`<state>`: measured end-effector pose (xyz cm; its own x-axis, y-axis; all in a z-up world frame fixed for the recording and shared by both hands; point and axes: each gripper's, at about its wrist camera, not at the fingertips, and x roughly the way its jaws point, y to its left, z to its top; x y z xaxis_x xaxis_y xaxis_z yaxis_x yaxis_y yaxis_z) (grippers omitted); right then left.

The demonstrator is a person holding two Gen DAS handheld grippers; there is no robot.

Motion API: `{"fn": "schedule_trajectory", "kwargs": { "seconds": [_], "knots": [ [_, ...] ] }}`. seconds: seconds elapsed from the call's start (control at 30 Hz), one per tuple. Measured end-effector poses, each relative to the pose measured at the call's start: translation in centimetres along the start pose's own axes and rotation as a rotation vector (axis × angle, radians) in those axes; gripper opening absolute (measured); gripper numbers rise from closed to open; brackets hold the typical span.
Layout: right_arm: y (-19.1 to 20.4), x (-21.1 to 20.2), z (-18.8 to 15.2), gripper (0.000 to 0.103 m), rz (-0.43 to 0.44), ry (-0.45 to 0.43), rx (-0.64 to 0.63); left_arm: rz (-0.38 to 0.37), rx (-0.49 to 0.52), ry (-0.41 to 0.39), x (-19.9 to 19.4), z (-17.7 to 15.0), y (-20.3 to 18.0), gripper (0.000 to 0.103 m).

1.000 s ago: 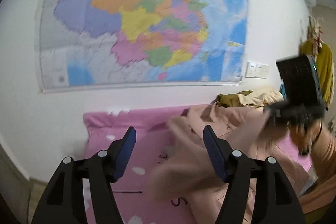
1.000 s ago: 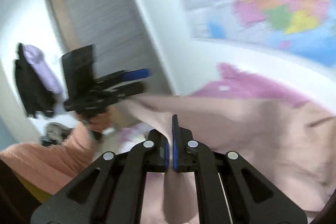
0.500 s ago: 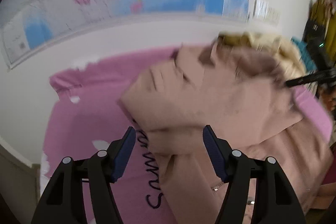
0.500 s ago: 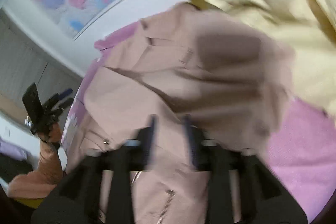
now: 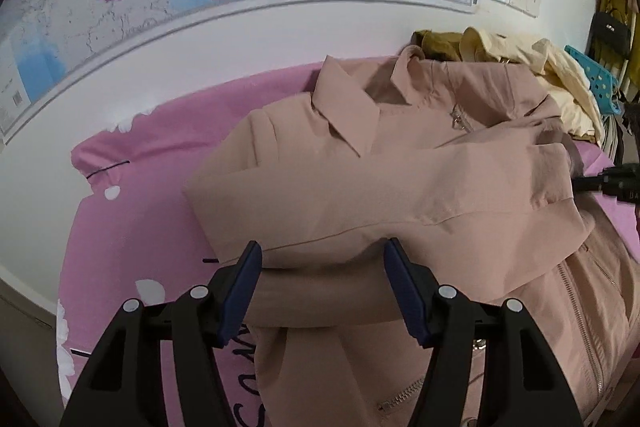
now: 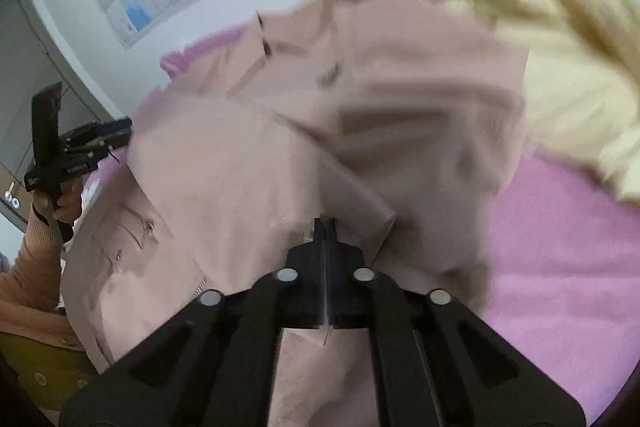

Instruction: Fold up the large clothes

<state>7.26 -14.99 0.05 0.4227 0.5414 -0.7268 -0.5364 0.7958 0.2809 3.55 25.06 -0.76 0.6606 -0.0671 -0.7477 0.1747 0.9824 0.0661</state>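
Jacket [image 5: 400,195] in dusty pink lies collar-away on a pink bedsheet [image 5: 132,211], ahead of both tools. Left gripper [image 5: 322,283] has its jaws spread, straddling the folded sleeve [image 5: 400,187] that runs crosswise just beyond its tips; it looks nearer that fold. Right gripper [image 6: 326,227] is pressed together, apparently pinching the sleeve's cuff end, though blur hides the contact.
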Motion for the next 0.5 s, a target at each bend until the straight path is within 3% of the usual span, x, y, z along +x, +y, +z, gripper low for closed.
{"fn": "schedule_trajectory", "kwargs": {
  "seconds": [0.1, 0.2, 0.27, 0.3, 0.37, 0.43, 0.5],
  "knots": [
    [-0.1, -3.0, 2.2, 0.001, -0.030, -0.124, 0.004, -0.012, 0.018, -0.041, -1.3, 0.4, -0.6, 0.062],
    [-1.0, -3.7, 3.3, 0.010, -0.029, -0.135, 0.028, -0.033, 0.054, -0.073, -2.1, 0.8, -1.8, 0.063],
    [-1.5, -2.2, 2.7, 0.039, 0.014, -0.073, 0.057, -0.035, 0.075, -0.072, -1.8, 0.9, -2.6, 0.063],
    [-1.5, -1.4, 2.0, 0.042, -0.012, -0.051, 0.052, -0.043, 0.082, -0.069, -1.6, 0.9, -3.0, 0.063],
    [-1.4, 0.0, 0.8, 0.059, -0.025, 0.003, 0.043, -0.062, 0.081, -0.058, -0.9, 0.8, -3.4, 0.063],
    [-1.5, 1.4, -0.3, 0.061, -0.037, 0.019, 0.045, -0.083, 0.063, -0.041, -0.1, 0.6, -3.4, 0.064],
    [-1.5, 2.6, -0.7, 0.048, -0.049, 0.030, 0.042, -0.079, 0.047, -0.025, 0.8, 0.3, -3.2, 0.067]
  ]
}}
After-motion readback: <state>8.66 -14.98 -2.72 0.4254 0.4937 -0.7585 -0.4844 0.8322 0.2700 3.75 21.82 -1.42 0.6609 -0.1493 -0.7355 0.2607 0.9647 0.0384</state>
